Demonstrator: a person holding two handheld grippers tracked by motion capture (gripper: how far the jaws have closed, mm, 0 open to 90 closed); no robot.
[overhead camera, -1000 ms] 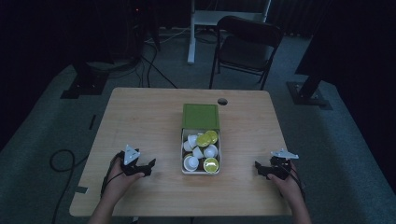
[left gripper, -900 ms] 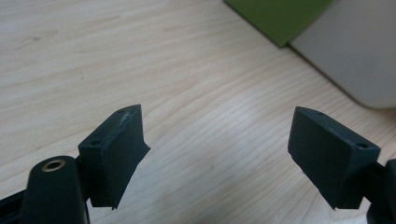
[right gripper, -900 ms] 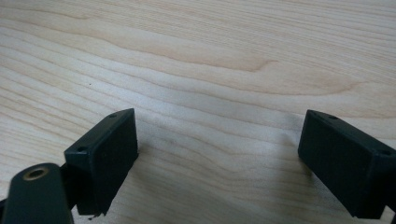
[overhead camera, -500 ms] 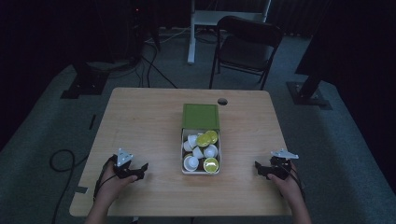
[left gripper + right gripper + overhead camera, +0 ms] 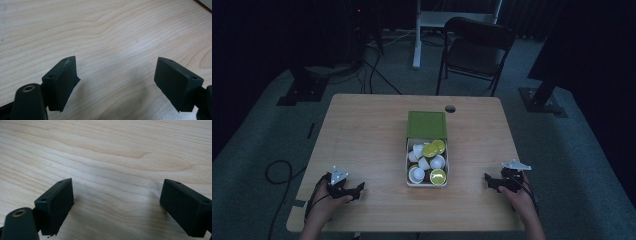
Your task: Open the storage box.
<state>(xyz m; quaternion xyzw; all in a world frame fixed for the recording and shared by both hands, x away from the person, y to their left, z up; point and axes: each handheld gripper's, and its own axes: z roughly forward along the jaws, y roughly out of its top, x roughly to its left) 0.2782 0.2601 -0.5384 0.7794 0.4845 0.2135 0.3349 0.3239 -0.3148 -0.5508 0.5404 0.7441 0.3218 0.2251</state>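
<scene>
Leftward toward seven o'clock slid the left tongs (image 5: 358, 189), both pairs released and empty, box (image 5: 427, 170) of capsules (image 5: 438, 176) untouched.

The table (image 5: 372, 135) is seen to be pale wood with a clear grain, smooth and faintly sheened. The pads (image 5: 61, 83) of the left gripper (image 5: 117, 85) are made of black matt plastic or rubber, with a brass-coloured metal eyelet set beside one. The pads (image 5: 56, 203) of the right gripper (image 5: 120, 207) are finished alike. The box (image 5: 427, 125) looks matt green. The capsules (image 5: 427, 162) are glossy, white and yellow-green.
</scene>
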